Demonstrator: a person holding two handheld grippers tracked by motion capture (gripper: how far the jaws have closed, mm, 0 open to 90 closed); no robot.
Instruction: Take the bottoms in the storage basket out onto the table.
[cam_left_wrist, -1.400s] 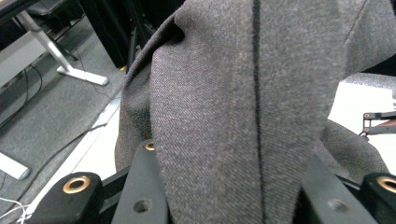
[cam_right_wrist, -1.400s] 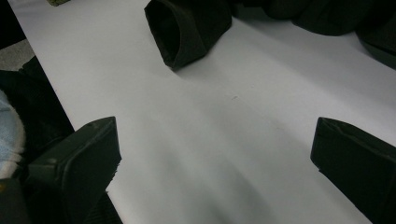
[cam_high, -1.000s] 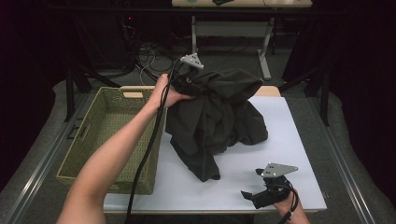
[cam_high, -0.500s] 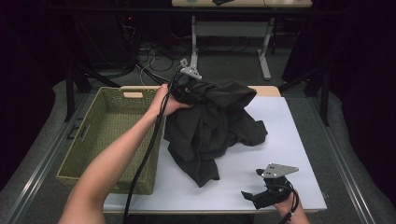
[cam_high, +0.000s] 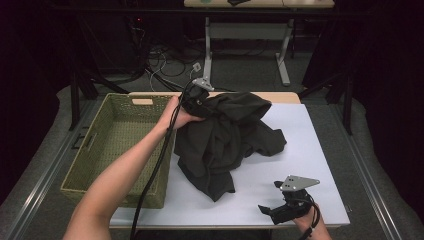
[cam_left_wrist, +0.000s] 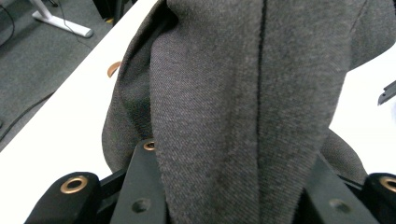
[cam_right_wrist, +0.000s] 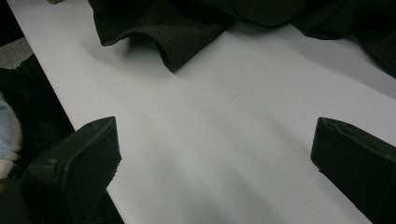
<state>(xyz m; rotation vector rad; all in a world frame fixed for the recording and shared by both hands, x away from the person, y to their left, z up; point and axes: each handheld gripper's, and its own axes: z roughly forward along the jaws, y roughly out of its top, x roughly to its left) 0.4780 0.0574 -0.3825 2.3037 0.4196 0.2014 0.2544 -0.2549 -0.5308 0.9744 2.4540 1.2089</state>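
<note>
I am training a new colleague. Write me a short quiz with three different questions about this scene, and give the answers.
1. True or false: the left gripper is shut on the dark garment.
2. Which is nearest the right gripper? A) the wicker basket B) the table's near edge C) the floor cables
3. Fill in: the right gripper's fingers are ____, with nothing between them.

Key: 1 true; 2 B; 3 open.
</note>
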